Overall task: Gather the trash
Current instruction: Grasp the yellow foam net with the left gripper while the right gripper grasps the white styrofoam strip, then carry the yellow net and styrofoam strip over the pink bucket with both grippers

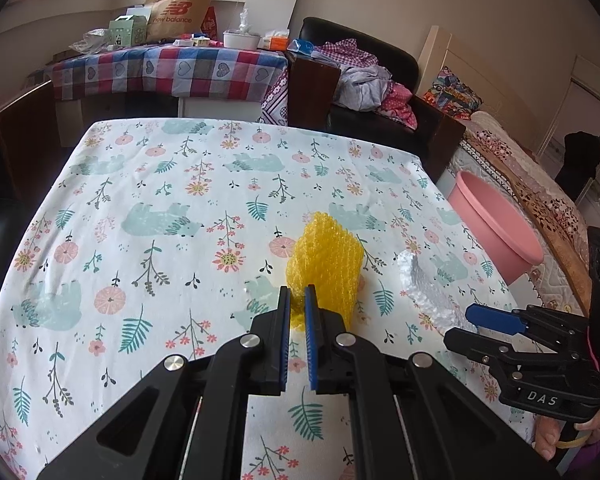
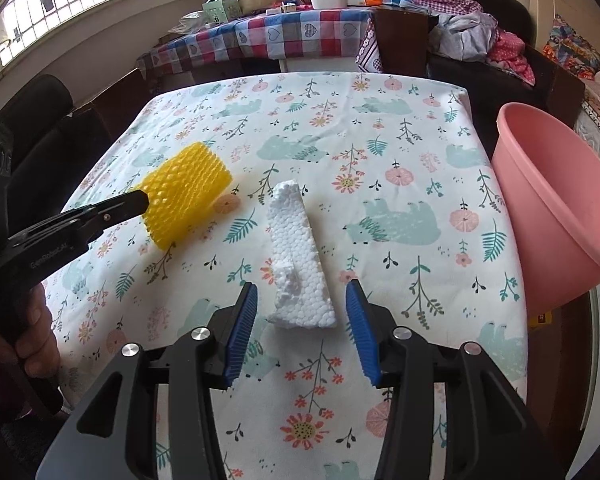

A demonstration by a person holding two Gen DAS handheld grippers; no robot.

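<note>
My left gripper [image 1: 297, 292] is shut on the near edge of a yellow foam net sleeve [image 1: 324, 256], which stands up from the flowered tablecloth [image 1: 160, 200]. In the right wrist view the same sleeve [image 2: 184, 196] sticks out of the left gripper [image 2: 142, 200] at the left. A white styrofoam piece [image 2: 296, 248] lies flat on the cloth to the right of the sleeve. My right gripper [image 2: 302, 292] is open just above its near end, one blue pad on each side, with gaps to the foam. From the left wrist, the right gripper [image 1: 460, 325] hovers over the foam [image 1: 420, 280].
A pink plastic basin [image 2: 548, 184] stands past the table's right edge, also visible as the pink basin [image 1: 496, 216]. Behind the table are a checked-cloth table with bags and boxes [image 2: 280, 36], a black armchair piled with clothes [image 2: 472, 36] and a bed [image 1: 540, 184].
</note>
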